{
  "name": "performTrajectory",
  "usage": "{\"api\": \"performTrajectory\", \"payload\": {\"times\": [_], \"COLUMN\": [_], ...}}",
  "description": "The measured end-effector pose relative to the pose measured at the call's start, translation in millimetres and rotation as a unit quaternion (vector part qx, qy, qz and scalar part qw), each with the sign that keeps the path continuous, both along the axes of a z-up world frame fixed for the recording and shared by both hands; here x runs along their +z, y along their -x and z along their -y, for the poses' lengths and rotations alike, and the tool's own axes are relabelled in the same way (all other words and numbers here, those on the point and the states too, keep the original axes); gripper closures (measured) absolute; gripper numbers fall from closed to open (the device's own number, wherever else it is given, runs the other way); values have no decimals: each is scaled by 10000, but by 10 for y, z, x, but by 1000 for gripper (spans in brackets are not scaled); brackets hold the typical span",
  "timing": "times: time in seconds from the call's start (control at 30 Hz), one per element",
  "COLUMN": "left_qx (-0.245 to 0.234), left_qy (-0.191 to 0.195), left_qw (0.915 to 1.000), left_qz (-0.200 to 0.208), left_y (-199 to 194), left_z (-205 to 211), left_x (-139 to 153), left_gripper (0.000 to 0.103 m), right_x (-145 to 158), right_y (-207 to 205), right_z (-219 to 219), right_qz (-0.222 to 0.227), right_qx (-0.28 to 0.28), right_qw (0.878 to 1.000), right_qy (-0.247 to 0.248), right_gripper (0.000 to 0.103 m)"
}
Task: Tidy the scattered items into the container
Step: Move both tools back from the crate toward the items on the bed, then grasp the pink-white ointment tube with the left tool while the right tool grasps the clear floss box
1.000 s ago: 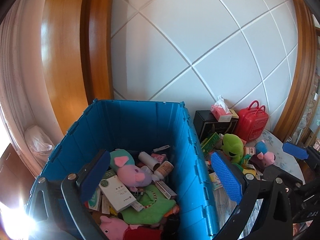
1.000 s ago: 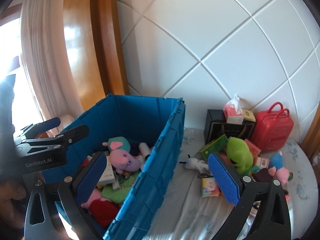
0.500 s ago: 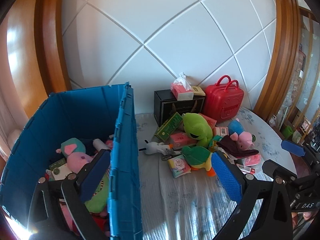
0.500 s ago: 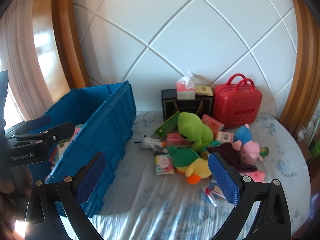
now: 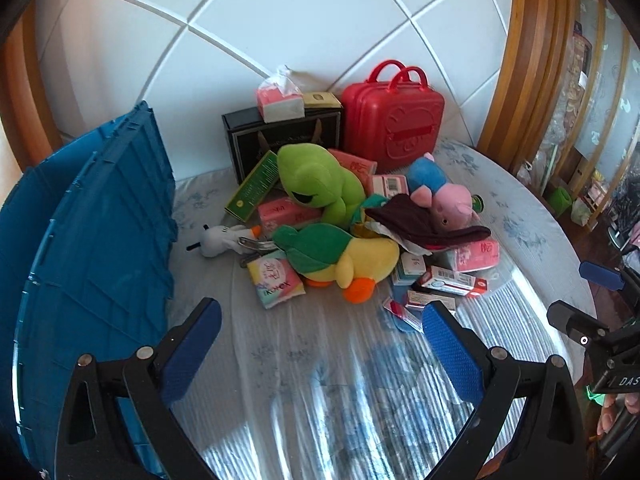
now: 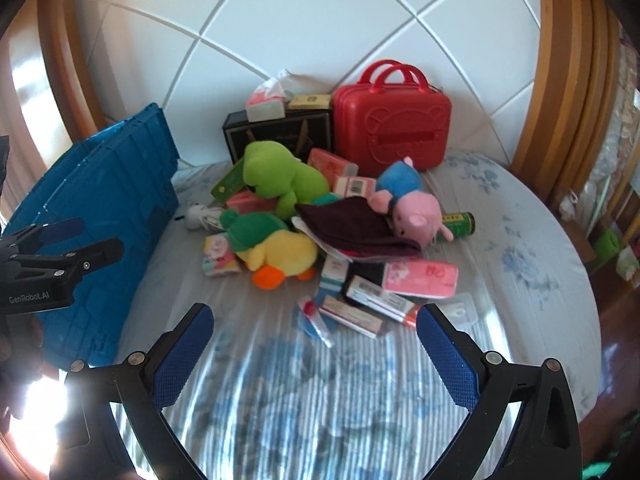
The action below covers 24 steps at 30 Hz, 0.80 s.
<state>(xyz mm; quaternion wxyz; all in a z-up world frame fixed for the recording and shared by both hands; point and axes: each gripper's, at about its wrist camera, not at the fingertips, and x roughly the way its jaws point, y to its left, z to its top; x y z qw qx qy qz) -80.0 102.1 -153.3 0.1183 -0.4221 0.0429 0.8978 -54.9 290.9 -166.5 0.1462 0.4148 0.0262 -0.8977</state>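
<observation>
A blue crate [image 5: 92,248] stands at the left; it also shows in the right wrist view [image 6: 104,204]. A heap of items lies beyond both grippers: a green frog plush [image 5: 316,184], a yellow duck plush [image 5: 352,256] with a green leaf, a pink pig plush [image 6: 408,208], a dark cloth [image 6: 352,228], pink tissue packs [image 6: 420,278] and small boxes [image 6: 372,296]. My left gripper [image 5: 320,352] is open and empty above the bedsheet. My right gripper [image 6: 314,356] is open and empty, short of the boxes.
A red toy suitcase [image 5: 394,116] and a black box [image 5: 280,140] with tissues on top stand at the back against the white wall. A wooden frame [image 5: 532,64] runs up the right. The striped bedsheet [image 6: 320,400] lies under both grippers.
Both grippers swung right, away from the blue crate's inside, and now face the heap of items on the bed. Both stay open and empty.
</observation>
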Motion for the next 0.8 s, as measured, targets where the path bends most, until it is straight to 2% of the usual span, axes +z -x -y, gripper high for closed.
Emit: {"api": "performTrajectory", "payload": {"times": [0.27,0.5,0.8], "left_qx": [-226,-385,-215], "left_qy": [20,80,116], "left_qw": [9991,9962,9923], "left_qz": [360,776,1211], "left_y": [141,377,659], "left_z": [-646,-1180,-1463], "left_x": [-623,-1353,-2183], "left_gripper": [5,11,16], "right_x": [-475,-907,-1546], "right_y": [184,419,833], "right_z": [-603,-909,-1201], "right_qz": [350,521,869], "right_qx": [-149,-173,-257], "right_qw": [9991,9981,9949], "right_qy": [-167,-275,-454], "right_gripper": [0,0,0]}}
